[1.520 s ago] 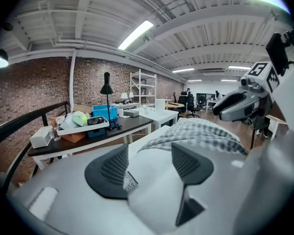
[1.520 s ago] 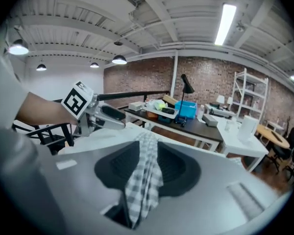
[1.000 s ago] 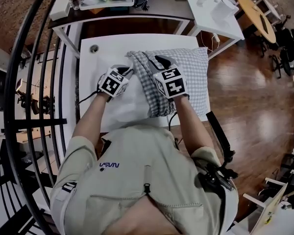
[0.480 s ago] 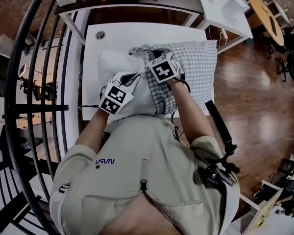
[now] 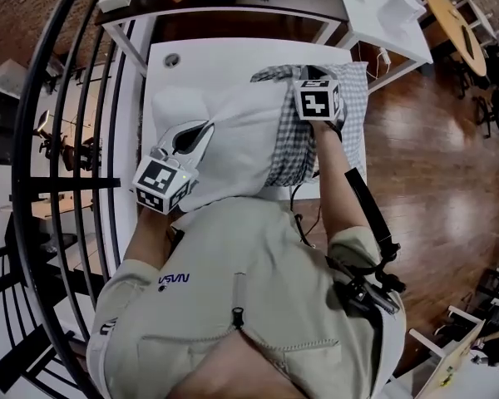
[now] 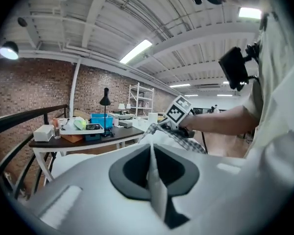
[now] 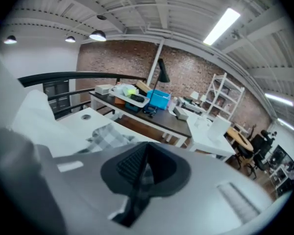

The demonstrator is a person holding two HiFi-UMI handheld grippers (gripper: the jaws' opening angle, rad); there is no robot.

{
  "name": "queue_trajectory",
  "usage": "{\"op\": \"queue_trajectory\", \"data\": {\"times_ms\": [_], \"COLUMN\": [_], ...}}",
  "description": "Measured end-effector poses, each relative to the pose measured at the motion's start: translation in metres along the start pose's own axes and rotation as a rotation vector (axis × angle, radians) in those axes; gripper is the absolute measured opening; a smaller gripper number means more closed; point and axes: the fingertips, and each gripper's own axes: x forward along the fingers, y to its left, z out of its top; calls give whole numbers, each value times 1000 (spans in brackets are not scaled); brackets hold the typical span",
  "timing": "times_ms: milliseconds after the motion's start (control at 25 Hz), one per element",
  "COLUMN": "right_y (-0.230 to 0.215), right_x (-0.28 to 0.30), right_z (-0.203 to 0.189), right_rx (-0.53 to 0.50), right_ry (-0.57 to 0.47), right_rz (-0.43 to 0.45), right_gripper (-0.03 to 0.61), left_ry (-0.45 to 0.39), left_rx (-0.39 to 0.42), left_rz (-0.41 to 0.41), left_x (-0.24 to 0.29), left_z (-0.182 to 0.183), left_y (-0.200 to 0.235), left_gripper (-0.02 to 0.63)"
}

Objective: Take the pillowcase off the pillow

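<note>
A white pillow (image 5: 233,144) lies across the white table (image 5: 224,52), mostly bare, with its left end lifted. My left gripper (image 5: 190,137) is shut on a fold of the pillow's white fabric (image 6: 154,190) near the table's front left. The grey checked pillowcase (image 5: 295,152) is bunched over the pillow's right end. My right gripper (image 5: 314,77) is shut on its checked cloth (image 7: 141,177) at the far right of the table. The left gripper view shows the right gripper (image 6: 179,112) above the pillowcase (image 6: 183,137). The right gripper view shows the pillowcase (image 7: 108,133) beside the pillow (image 7: 34,116).
A dark desk (image 5: 233,7) with a tray of small items and a blue box (image 7: 159,99) stands behind the table. A curved black railing (image 5: 75,98) runs along the left. Wooden floor (image 5: 432,140) lies to the right, with more white tables (image 5: 382,7) beyond.
The left gripper has pulled back towards me and to the left with the pillow. The right gripper has gone away to the far right with the pillowcase. More white pillow shows.
</note>
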Motion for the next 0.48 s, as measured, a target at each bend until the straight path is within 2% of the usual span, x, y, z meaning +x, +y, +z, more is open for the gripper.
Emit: {"op": "queue_trajectory", "data": {"times_ms": [80,160,240,400,480], "right_y": [-27,-38,-35,-18,-13], "right_x": [3,6,12,22,20], "right_z": [-18,-30,-35,-35,-31], "right_rx": [57,96,83,36,57], "right_ry": [25,38,45,19,-23], "right_rz": [-56,-73,-75,-16,25], "right_gripper": [8,8,8,9,22], "left_ry": [-13,1,29,102,122], "left_rx": [-38,-57,-82,-69,-40], "left_rz": [27,45,58,83,88], "left_x": [-8,-4,12,41,49], "left_z": [-1,-8,-20,-44,-51], "left_y": [19,37,51,65,67], "left_gripper": [15,15,15,19,33]}}
